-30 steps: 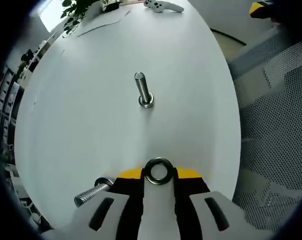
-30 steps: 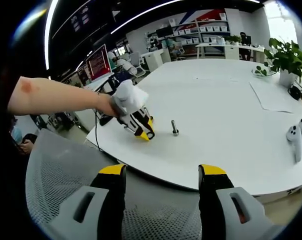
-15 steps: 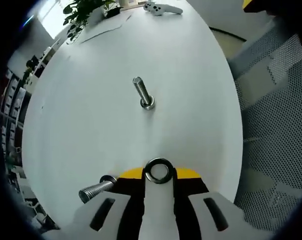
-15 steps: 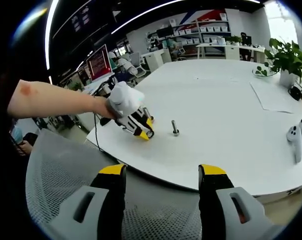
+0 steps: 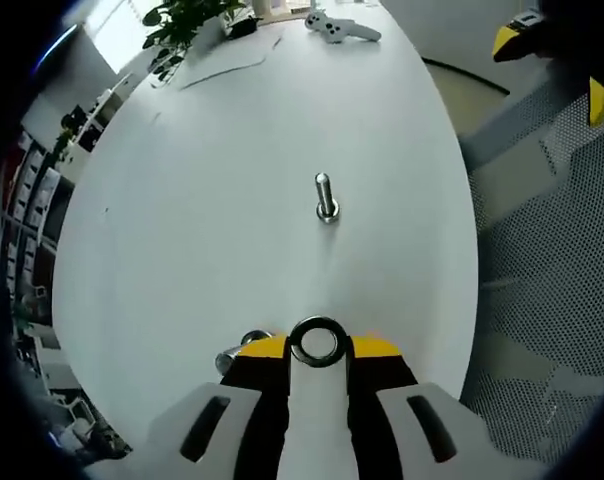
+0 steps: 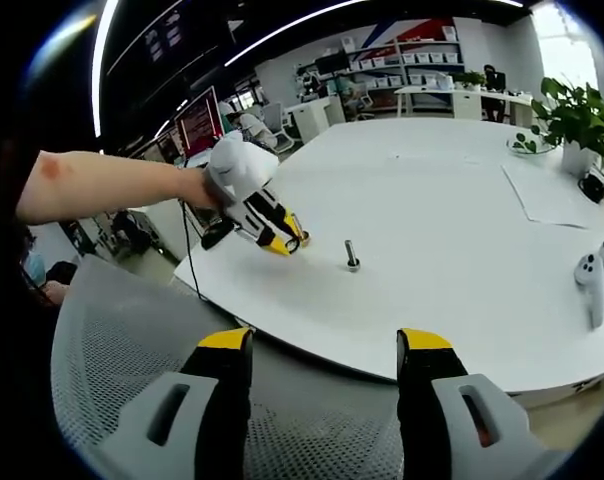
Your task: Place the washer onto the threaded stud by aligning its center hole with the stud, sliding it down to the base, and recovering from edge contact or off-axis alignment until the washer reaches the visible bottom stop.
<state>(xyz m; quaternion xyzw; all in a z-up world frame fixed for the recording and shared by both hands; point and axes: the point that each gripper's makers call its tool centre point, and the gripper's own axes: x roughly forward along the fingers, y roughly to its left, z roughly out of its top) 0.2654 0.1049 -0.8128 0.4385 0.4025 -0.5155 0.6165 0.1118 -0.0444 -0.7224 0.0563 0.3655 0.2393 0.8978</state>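
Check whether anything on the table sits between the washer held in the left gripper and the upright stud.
Nothing visible does. The left gripper holds the washer, and bare white table lies between it and the stud. A loose bolt lies beside the jaws, off that line.

In the left gripper view, the left gripper sat at the near edge of the table, the washer clamped between its jaw tips. Out ahead, near the table's middle, the threaded stud stood upright, well apart from the washer. Just left of the jaws, a second bolt lay on its side. At the far end were the plant and a pair of controllers. To the right, off the table, was a mesh chair. In the right gripper view, the right gripper hung over the chair back with jaws apart, well short of the table edge.
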